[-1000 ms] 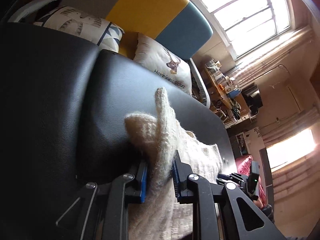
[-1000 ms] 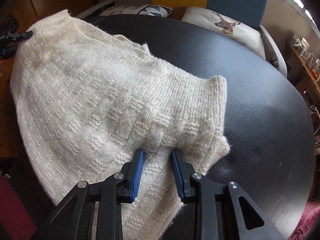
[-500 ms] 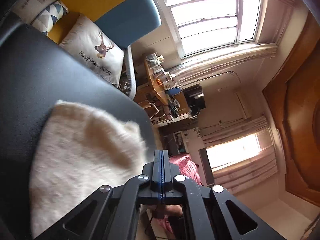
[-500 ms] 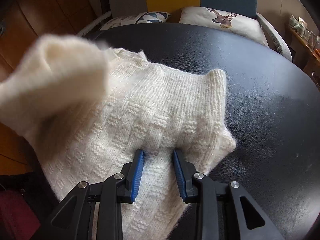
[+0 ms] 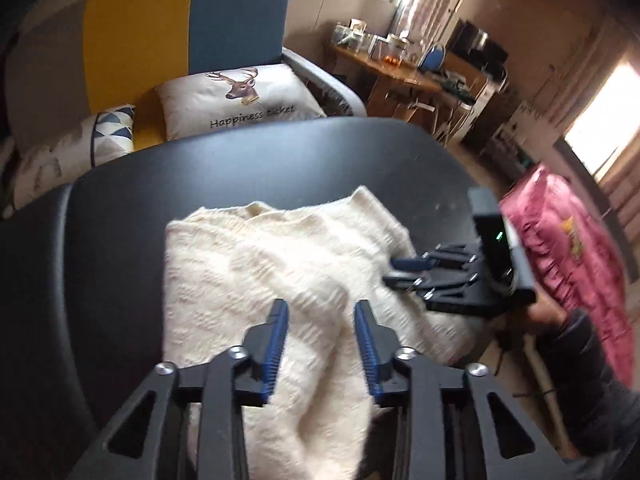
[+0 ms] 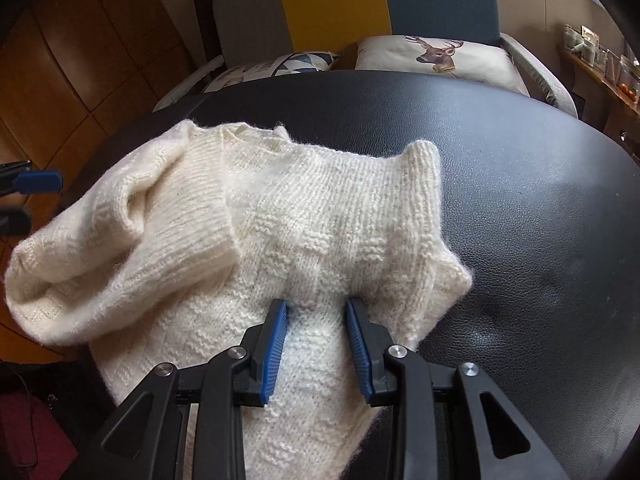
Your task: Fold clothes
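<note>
A cream knit sweater point(image 6: 320, 208) lies on the black leather table point(image 6: 540, 200). Its left side point(image 6: 120, 240) is folded loosely over the body. My right gripper point(image 6: 316, 304) is shut on a bunched ridge of knit at the sweater's near right part, and creases radiate from its tips. In the left wrist view the right gripper point(image 5: 394, 270) reaches in from the right onto the sweater point(image 5: 280, 260). My left gripper point(image 5: 320, 312) hovers over the near edge with its jaws opening. Knit shows beneath them, but the pads do not press on it. It also shows at the far left as the left gripper point(image 6: 24, 200).
A sofa point(image 5: 180, 32) with a yellow and blue back stands behind the table point(image 5: 240, 168), holding a deer cushion point(image 5: 240, 96) and a triangle-print cushion point(image 5: 112, 132). A cluttered wooden desk point(image 5: 396, 68) is at the back right. A pink cloth point(image 5: 560, 240) and the person's dark sleeve point(image 5: 592, 380) are at the right.
My left gripper carried the sweater's left side across over the body and let it go. It was shut empty half a second ago and has swung back with its jaws apart. The right gripper kept its hold.
</note>
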Demonstrator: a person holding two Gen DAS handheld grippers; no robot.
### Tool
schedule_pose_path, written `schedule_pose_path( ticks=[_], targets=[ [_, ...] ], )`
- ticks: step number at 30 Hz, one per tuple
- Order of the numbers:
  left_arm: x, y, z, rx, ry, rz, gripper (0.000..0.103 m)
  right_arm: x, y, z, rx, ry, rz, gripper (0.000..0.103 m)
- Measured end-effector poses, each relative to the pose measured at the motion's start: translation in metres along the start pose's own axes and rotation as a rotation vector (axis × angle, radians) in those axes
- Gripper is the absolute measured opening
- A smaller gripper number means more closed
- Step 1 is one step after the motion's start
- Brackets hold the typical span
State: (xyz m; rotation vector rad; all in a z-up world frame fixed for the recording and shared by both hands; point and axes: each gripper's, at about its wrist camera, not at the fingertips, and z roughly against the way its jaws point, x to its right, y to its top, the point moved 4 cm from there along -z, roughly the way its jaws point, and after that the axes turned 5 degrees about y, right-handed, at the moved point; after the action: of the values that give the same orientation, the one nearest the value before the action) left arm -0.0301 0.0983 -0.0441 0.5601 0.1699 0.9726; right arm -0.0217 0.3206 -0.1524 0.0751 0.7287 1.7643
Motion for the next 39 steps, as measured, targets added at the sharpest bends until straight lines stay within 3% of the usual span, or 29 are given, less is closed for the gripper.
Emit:
schedule_pose_path(
  ticks=[4, 6, 10, 14, 16, 17, 18, 19, 20, 23, 26, 29, 33, 36, 39],
  targets=[
    [0.031, -0.017, -0.005, -0.036, 0.086, -0.221, 0.062, 0.002, 0.002, -0.01, 0.005, -0.002, 0.004, 0.032],
    [0.053, -0.02, -0.01, -0.01, 0.17, -0.37, 0.08, 0.002, 0.003, -0.012, 0.009, -0.003, 0.008, 0.032],
    [0.077, -0.034, -0.041, -0.074, 0.292, -0.551, 0.081, 0.004, 0.0, -0.009, 0.035, 0.008, 0.005, 0.032],
    [0.079, -0.047, -0.081, -0.195, 0.412, -0.637, 0.081, 0.006, -0.001, -0.009, 0.065, 0.026, 0.001, 0.032],
    [0.067, -0.047, -0.091, -0.213, 0.475, -0.595, 0.081, 0.007, -0.003, -0.008, 0.082, 0.034, 0.002, 0.032],
    [0.059, -0.042, -0.089, -0.214, 0.453, -0.523, 0.08, 0.007, -0.003, -0.008, 0.09, 0.037, 0.004, 0.032],
    [0.049, -0.035, -0.085, -0.217, 0.403, -0.424, 0.072, 0.007, -0.004, -0.007, 0.094, 0.039, 0.003, 0.032],
    [0.036, -0.025, -0.08, -0.215, 0.346, -0.31, 0.062, 0.007, -0.003, -0.007, 0.096, 0.042, 0.001, 0.032],
    [0.021, -0.016, -0.074, -0.212, 0.284, -0.198, 0.04, 0.007, -0.003, -0.007, 0.093, 0.042, 0.001, 0.032],
    [-0.02, -0.001, -0.06, -0.196, 0.094, 0.043, 0.02, 0.007, -0.002, -0.008, 0.081, 0.039, 0.006, 0.032],
    [-0.044, -0.002, -0.053, -0.173, -0.08, 0.182, 0.016, 0.006, -0.001, -0.008, 0.072, 0.036, 0.001, 0.032],
    [-0.062, -0.004, -0.036, -0.099, -0.294, 0.344, 0.015, 0.007, 0.0, -0.009, 0.065, 0.037, -0.028, 0.032],
    [-0.089, 0.0, -0.002, 0.101, -0.63, 0.572, 0.013, 0.01, 0.0, -0.008, 0.071, 0.056, -0.077, 0.032],
    [-0.091, 0.016, 0.023, 0.217, -0.769, 0.615, 0.01, 0.011, -0.001, -0.007, 0.095, 0.067, -0.109, 0.032],
    [-0.069, 0.045, 0.035, 0.266, -0.862, 0.571, 0.0, 0.01, -0.003, -0.007, 0.121, 0.066, -0.12, 0.032]
  ],
)
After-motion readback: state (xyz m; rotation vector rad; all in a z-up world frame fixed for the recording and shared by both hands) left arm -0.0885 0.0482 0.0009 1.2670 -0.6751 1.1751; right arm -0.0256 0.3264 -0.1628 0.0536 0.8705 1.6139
